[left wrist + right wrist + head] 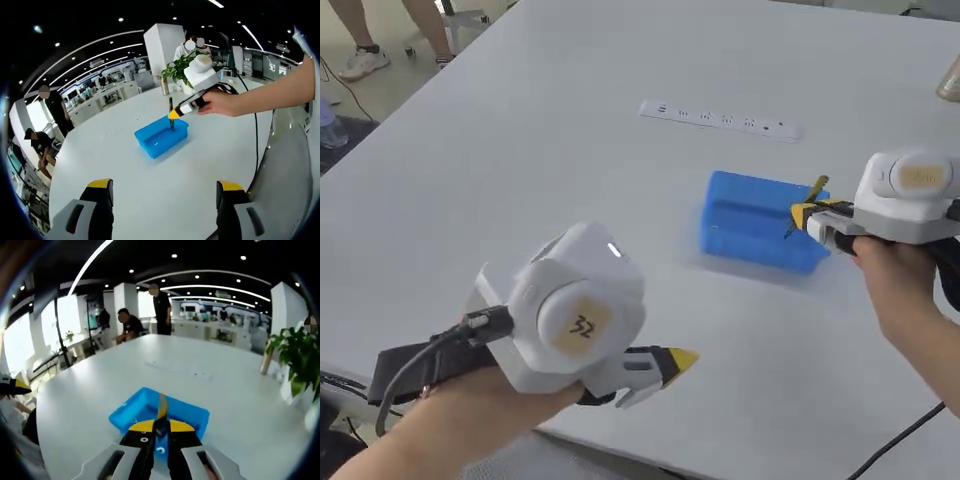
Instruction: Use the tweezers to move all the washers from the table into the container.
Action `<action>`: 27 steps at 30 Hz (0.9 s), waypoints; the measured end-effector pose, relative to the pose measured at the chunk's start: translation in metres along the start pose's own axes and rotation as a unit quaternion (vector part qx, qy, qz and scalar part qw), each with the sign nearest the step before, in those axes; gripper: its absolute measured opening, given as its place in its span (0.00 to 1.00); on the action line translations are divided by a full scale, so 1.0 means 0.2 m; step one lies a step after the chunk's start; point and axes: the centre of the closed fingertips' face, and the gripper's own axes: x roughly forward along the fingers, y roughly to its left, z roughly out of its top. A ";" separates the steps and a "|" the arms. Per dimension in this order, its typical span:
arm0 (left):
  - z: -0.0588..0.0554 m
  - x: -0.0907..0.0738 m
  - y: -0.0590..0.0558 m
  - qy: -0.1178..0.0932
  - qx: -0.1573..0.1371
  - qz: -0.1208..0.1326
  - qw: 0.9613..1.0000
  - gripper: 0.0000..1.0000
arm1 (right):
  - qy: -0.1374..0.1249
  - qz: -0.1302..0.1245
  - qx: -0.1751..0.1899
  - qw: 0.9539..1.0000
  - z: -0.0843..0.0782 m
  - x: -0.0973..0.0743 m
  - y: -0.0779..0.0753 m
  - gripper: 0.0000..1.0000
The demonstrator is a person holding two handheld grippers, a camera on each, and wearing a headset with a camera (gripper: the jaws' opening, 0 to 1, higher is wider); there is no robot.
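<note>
A long white power strip lay on the pale grey counter beyond the work, well apart from it. A leafy green potted plant stood at the counter's far side, and several people stood or sat in the hall behind. A black cable trailed over the near counter edge. Nothing lay between either claw and the work.

The shallow blue rectangular plastic container sat near the middle of the counter. It was directly under the tip of the right claw and ahead of the left claw, well apart from it. What was inside the container was too blurred to tell.

In the right gripper view, the right claw's yellow-tipped jaws were pinched together on the slim yellowish metal tweezers. The tweezers stuck out forward over the container. In the left gripper view they pointed down into the container's far end.

The left claw's jaws were spread wide in its own view, gripping nothing and held above bare counter.
</note>
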 end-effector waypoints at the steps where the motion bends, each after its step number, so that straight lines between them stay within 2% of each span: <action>1: 0.02 0.00 0.00 -0.003 0.002 -0.002 1.000 0.84 | -0.009 0.004 -0.010 1.000 0.03 -0.02 0.02 0.04; 3: 0.06 0.01 -0.01 -0.012 0.004 -0.010 1.000 0.79 | -0.026 0.009 -0.033 0.999 0.09 -0.10 0.06 0.04; 6: 0.13 0.02 -0.02 -0.024 -0.004 -0.024 0.999 0.72 | -0.038 0.033 -0.052 0.997 0.14 -0.19 0.19 0.04; 9: 0.20 0.02 -0.03 -0.038 0.008 -0.030 0.999 0.65 | -0.043 0.056 -0.076 0.995 0.15 -0.26 0.28 0.04; 12: 0.25 0.02 -0.03 -0.047 0.022 -0.032 0.998 0.60 | -0.042 0.075 -0.098 0.991 0.14 -0.33 0.38 0.04; 15: 0.29 0.02 -0.04 -0.053 0.025 -0.043 0.997 0.52 | -0.030 0.089 -0.114 0.989 0.10 -0.39 0.46 0.04; 18: 0.34 0.03 -0.05 -0.062 0.015 -0.057 0.996 0.44 | -0.018 0.104 -0.127 0.986 0.04 -0.44 0.53 0.04; 21: 0.38 0.02 -0.06 -0.071 0.013 -0.067 0.995 0.36 | -0.004 0.113 -0.148 0.983 -0.02 -0.46 0.57 0.04; 22: 0.39 0.02 -0.07 -0.074 0.020 -0.072 0.994 0.33 | 0.001 0.118 -0.156 0.981 -0.04 -0.47 0.60 0.04; 24: 0.40 0.03 -0.10 -0.071 0.032 -0.084 0.993 0.27 | 0.003 0.121 -0.159 0.980 -0.07 -0.49 0.62 0.04; 27: 0.41 0.03 -0.16 -0.068 0.055 -0.107 0.990 0.25 | 0.015 0.131 -0.169 0.977 -0.12 -0.49 0.66 0.04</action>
